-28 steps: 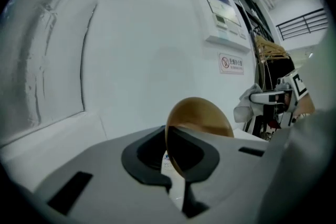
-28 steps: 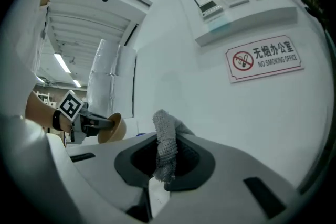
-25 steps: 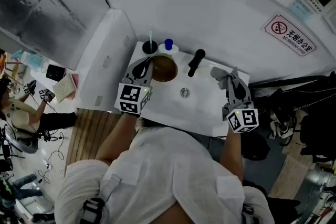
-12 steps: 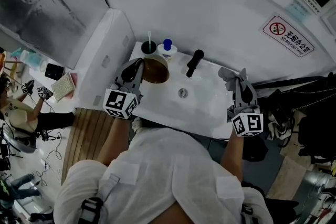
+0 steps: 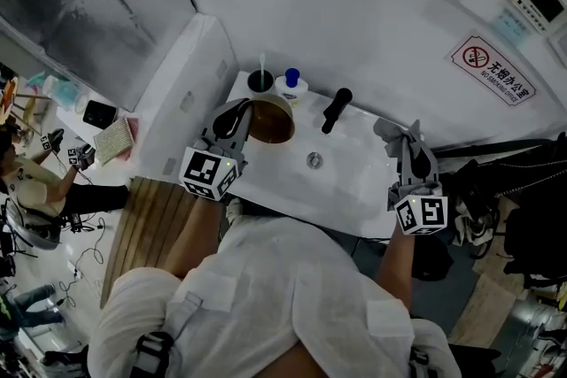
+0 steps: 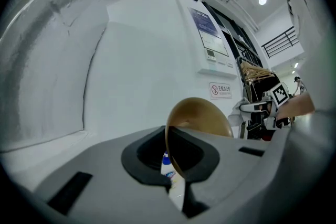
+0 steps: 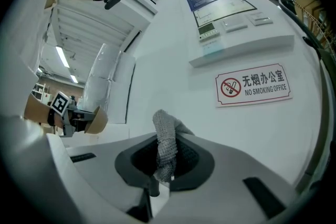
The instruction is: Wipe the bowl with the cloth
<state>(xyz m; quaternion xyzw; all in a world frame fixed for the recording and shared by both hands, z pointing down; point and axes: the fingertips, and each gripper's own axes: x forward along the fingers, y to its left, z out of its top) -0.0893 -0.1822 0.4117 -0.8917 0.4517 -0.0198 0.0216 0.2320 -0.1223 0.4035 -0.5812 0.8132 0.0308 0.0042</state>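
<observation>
1. step in hand: both items are gripped and held ready, but they are well apart, so wiping is judged not yet begun.
2. left gripper [image 5: 239, 118]: the jaws are clamped on the rim of the brown bowl [image 5: 271, 121]. the bowl sits at the left end of the white sink [image 5: 345, 190], just beside a cup [image 5: 260, 81] and a bottle [image 5: 291, 85].
3. right gripper [image 5: 409, 144]: the jaws are pinched on the grey cloth [image 5: 391, 132] at the sink's right end, across the faucet [image 5: 335, 109] from the bowl.
4. bowl orientation: the head view shows the dark interior, so the mouth faces broadly upward toward that camera. the left gripper view shows the rim nearly edge-on between the jaws, with the rounded body bulging to the right. the bowl is round and has no long axis; the exact tilt cannot be told.
5. cloth orientation: a bunched strip, with its long axis running out along the jaws and its free end beyond the tips.
6. next move (judgement): carry the cloth's free end across the sink into the bowl's mouth. hold the rim grip firm against the wiping pressure.
</observation>
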